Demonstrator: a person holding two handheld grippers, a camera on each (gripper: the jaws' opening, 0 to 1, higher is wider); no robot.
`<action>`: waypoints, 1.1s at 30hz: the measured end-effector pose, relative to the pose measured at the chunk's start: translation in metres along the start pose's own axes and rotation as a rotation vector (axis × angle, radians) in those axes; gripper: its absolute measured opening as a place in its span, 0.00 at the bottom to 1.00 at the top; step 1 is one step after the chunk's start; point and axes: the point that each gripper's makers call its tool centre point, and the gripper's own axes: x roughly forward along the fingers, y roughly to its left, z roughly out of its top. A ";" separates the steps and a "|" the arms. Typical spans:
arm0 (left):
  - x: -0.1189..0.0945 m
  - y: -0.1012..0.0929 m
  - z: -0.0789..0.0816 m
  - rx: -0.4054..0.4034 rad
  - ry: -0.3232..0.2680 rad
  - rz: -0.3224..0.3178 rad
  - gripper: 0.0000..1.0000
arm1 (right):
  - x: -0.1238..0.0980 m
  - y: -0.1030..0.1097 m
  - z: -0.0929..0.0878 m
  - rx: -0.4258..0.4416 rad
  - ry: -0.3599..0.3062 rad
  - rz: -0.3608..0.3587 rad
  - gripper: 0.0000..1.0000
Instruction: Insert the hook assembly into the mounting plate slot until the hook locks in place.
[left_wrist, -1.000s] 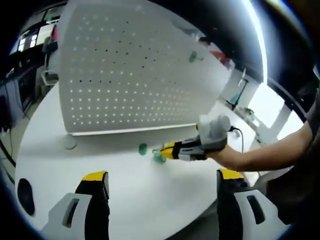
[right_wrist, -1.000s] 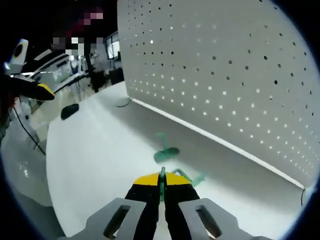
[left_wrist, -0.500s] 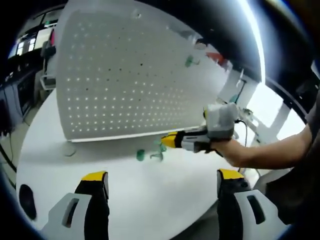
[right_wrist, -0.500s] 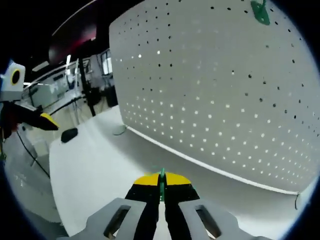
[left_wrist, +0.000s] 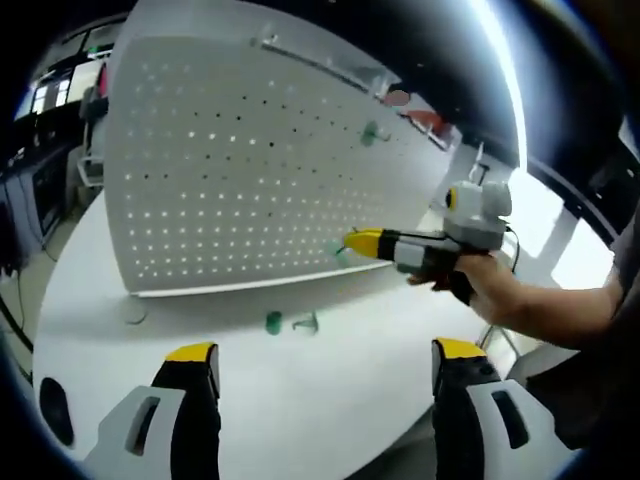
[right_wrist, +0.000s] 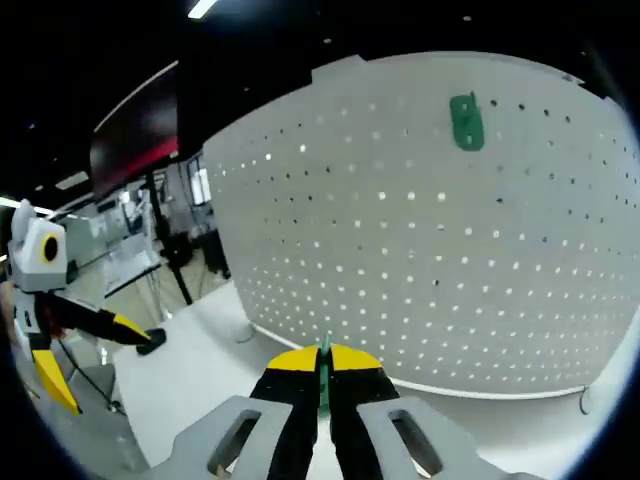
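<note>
White pegboard (left_wrist: 250, 170) upright on the white tabletop (left_wrist: 300, 400), along its far edge; rows of small holes across the whole face. One green hook (right_wrist: 465, 121) already mounted high on the pegboard, near its upper right corner in the right gripper view.

Right tongs (right_wrist: 322, 372), seen from behind in the right gripper view: yellow-tipped black jaws pressed together, pinching a thin green hook piece (right_wrist: 323, 362) upright between them, raised above the tabletop and pointed at the lower middle of the pegboard. Same tongs seen from the side in the left gripper view (left_wrist: 352, 243), held by a hand (left_wrist: 495, 295) reaching in from the right, tip just beside the pegboard face; whether touching, cannot tell. Small green shape at the tip in that view, too small to make out.

Left tongs (left_wrist: 325, 385) low over the near edge of the tabletop, jaws spread wide, nothing between them; also seen at the left of the right gripper view (right_wrist: 90, 345), well apart from the pegboard.

Two more small green pieces (left_wrist: 290, 322) lying on the tabletop near the foot of the pegboard, close to each other. Dark oval object (left_wrist: 50, 428) at the left edge of the tabletop.
</note>
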 end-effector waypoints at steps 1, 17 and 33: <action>0.001 -0.001 0.002 0.002 0.000 0.000 0.89 | -0.004 0.003 0.007 0.008 -0.016 0.011 0.00; 0.011 -0.024 0.029 -0.011 -0.055 -0.058 0.78 | -0.057 0.038 0.039 0.049 -0.150 0.056 0.00; 0.012 -0.044 0.035 -0.073 -0.079 -0.139 0.54 | -0.076 0.098 0.028 0.117 -0.184 0.172 0.00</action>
